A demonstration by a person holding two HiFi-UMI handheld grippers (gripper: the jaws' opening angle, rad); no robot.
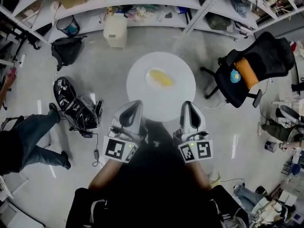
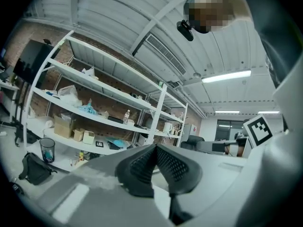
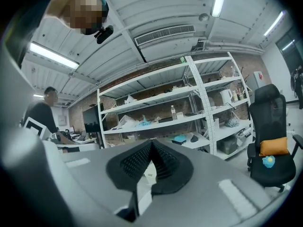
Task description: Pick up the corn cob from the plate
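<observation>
A yellow corn cob (image 1: 161, 77) lies on a pale plate (image 1: 149, 75) on the far half of a round white table (image 1: 161, 109). My left gripper (image 1: 134, 103) and right gripper (image 1: 186, 104) hover side by side over the table's near edge, both short of the plate. In the left gripper view, the left gripper (image 2: 155, 146) has its dark pads meeting at the tip with nothing between them. The right gripper (image 3: 151, 142) looks the same in its own view, shut and empty. Neither gripper view shows the corn or the plate.
A black office chair (image 1: 251, 65) with an orange cushion stands right of the table. White shelving (image 1: 118, 4) runs along the back, with a white bin (image 1: 115, 31) and a black bag (image 1: 66, 49) below it. Black gear (image 1: 73, 103) and a person's legs (image 1: 33, 137) are at left.
</observation>
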